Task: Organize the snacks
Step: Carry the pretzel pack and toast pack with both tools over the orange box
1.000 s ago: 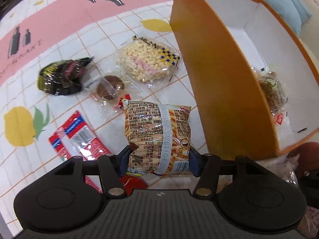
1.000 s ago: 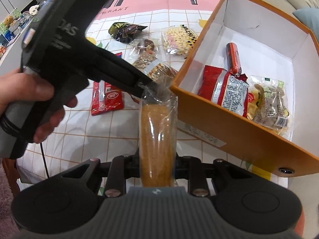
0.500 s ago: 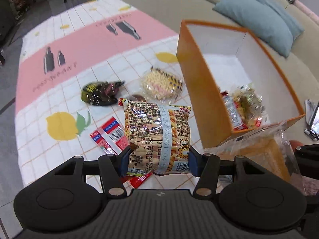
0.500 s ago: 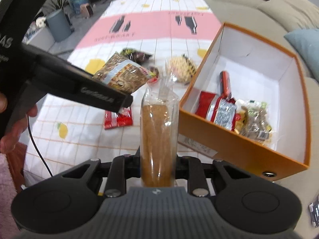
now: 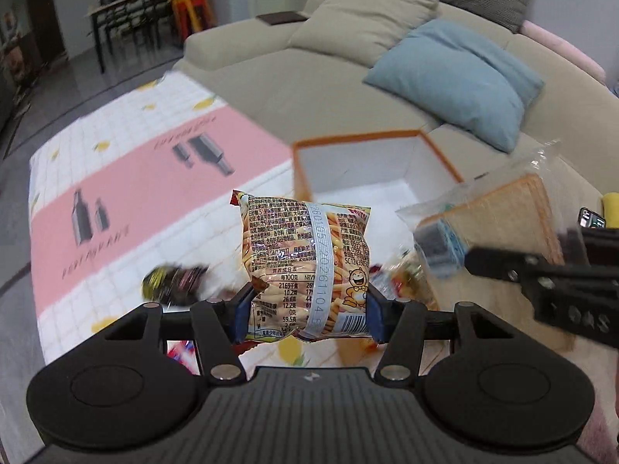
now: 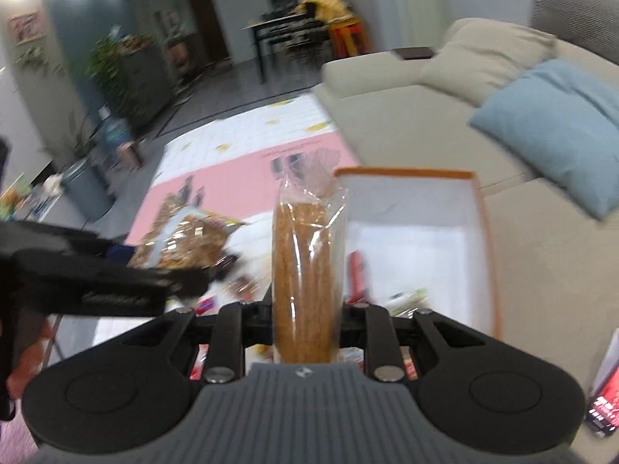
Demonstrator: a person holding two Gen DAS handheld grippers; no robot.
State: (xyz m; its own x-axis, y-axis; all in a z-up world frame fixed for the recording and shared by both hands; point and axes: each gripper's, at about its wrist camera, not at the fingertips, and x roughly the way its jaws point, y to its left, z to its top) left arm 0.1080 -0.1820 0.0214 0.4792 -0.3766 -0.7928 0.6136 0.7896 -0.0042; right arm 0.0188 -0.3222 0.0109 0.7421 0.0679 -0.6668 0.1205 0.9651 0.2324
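Both grippers loaded, raised near the box

The left gripper (image 5: pixel 307 309) pinches a printed stick-snack bag (image 5: pixel 305 259); the right gripper (image 6: pixel 305 317) clamps a clear packet of brown wafers (image 6: pixel 303 270). Beyond sits the orange-rimmed, white-lined cardboard box (image 5: pixel 437 154). Their closeness risks collision, knocking either packet loose.

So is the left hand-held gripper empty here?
No, the left hand-held gripper is shut on a snack-stick packet, pinched between its fingers.

Orange box (image 5: pixel 441 154) with white interior; pink-and-white checked mat (image 5: pixel 135 178); pale blue cushion (image 5: pixel 456 81).
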